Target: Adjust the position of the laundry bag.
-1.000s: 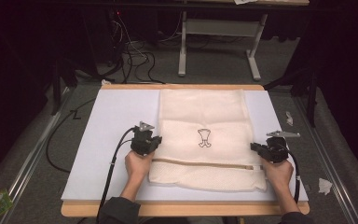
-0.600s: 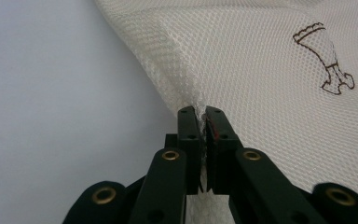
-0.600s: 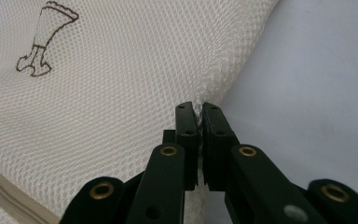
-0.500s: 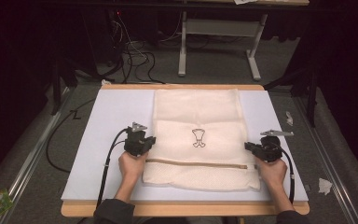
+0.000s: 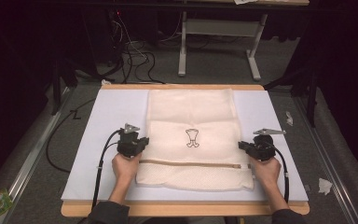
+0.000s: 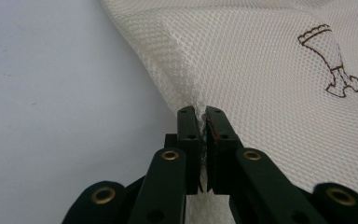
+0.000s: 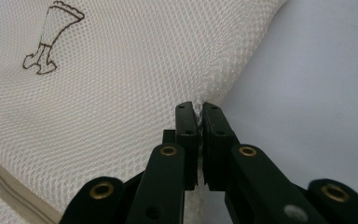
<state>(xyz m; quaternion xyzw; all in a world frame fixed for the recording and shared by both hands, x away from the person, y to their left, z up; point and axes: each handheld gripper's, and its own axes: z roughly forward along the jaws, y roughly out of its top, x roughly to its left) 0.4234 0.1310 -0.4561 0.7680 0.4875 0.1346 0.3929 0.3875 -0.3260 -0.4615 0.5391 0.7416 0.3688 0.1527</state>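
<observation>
A: Okay, quick one. What was in hand?

B: A cream mesh laundry bag (image 5: pixel 193 140), lying flat on the white board (image 5: pixel 98 121) on the table (image 5: pixel 177 209), with its near part folded over along a tan zipper (image 5: pixel 191 164). A small brown print (image 5: pixel 192 138) sat mid-bag.

A: Grippers?

B: The left gripper (image 6: pixel 199 122) had its jaws pinched nearly together on the bag's left edge, with a thin ridge of mesh squeezed between the pads. The right gripper (image 7: pixel 197 116) was the same on the right edge, with mesh caught between the jaws. In the high view both sat at the bag's sides, just above the zipper line.

A: How would it handle?

B: I'd judge it light, soft and floppy. It would sag between the two grips and drag on the board, so both hands had to move together. The mesh looked thin and slick, so a shallow pinch could slip.

A: Best hold?

B: Probably the side seams, where the fabric doubled up, as gripped here, or the zipper band, which looked stiffer. Mid-panel would just bunch.

A: Fragile?

B: Not really; the open weave could snag on the jaw corners.
</observation>
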